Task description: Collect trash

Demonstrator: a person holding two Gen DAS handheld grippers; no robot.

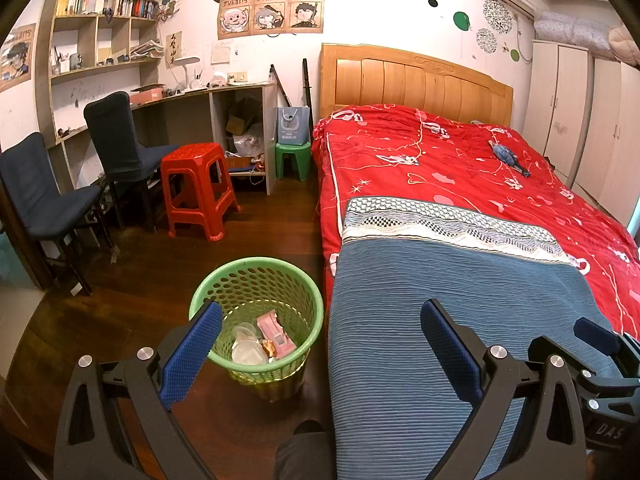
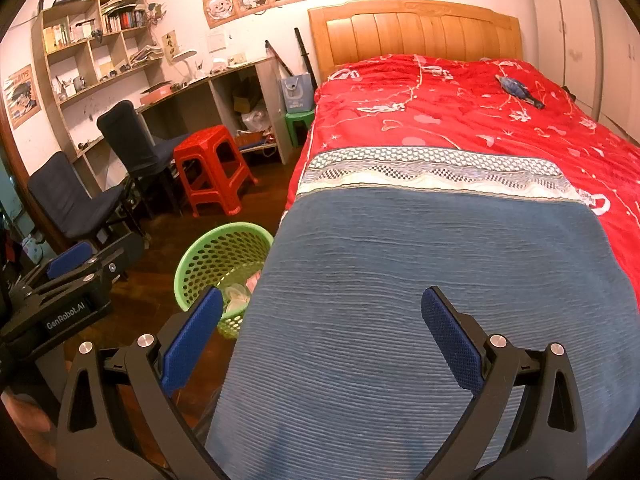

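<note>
A green mesh waste basket [image 1: 256, 280] [image 2: 208, 256] stands on the dark wood floor beside the bed's foot. Inside it lie a pink wrapper [image 1: 274, 332], a clear plastic cup [image 1: 248, 350] and other scraps. My left gripper [image 1: 320, 320] hovers open above the basket's right rim and the bed edge, with nothing between its fingers. My right gripper [image 2: 322, 308] is open over the blue blanket [image 2: 420, 280], also with nothing in it. A blue crumpled wrapper [image 1: 508, 156] [image 2: 518, 90] lies far up on the red quilt. The left gripper's body [image 2: 68, 292] shows at the left of the right wrist view.
A bed with a red quilt [image 1: 460, 160] and wooden headboard [image 1: 416, 80] fills the right side. A red stool [image 1: 196, 188], green stool [image 1: 294, 158] and two dark chairs [image 1: 120, 140] stand by the desk [image 1: 200, 94]. White wardrobes [image 1: 576, 112] line the far right. A knee [image 1: 306, 448] shows below.
</note>
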